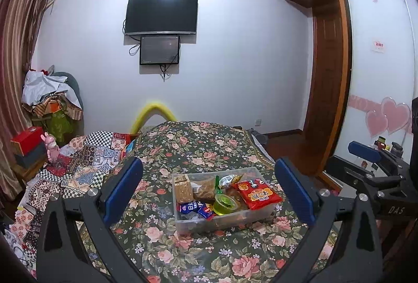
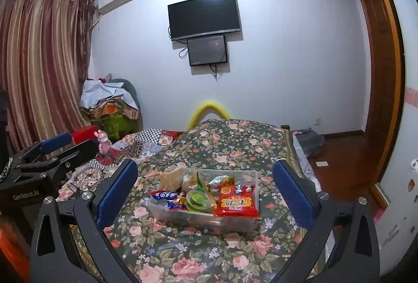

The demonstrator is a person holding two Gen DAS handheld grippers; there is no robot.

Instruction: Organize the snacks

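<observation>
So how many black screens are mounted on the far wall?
2. The large TV hangs high on the wall; a smaller screen sits directly beneath it, its top edge at the TV's lower edge. Both appear dark. None seems hidden.

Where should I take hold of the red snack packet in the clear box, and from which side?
Grip the red snack packet by its near, raised edge, coming from above on the right side of the clear box. It lies flat on top of the other snacks, overhanging the rim, so a thin edge pinch probably suits best.
</observation>
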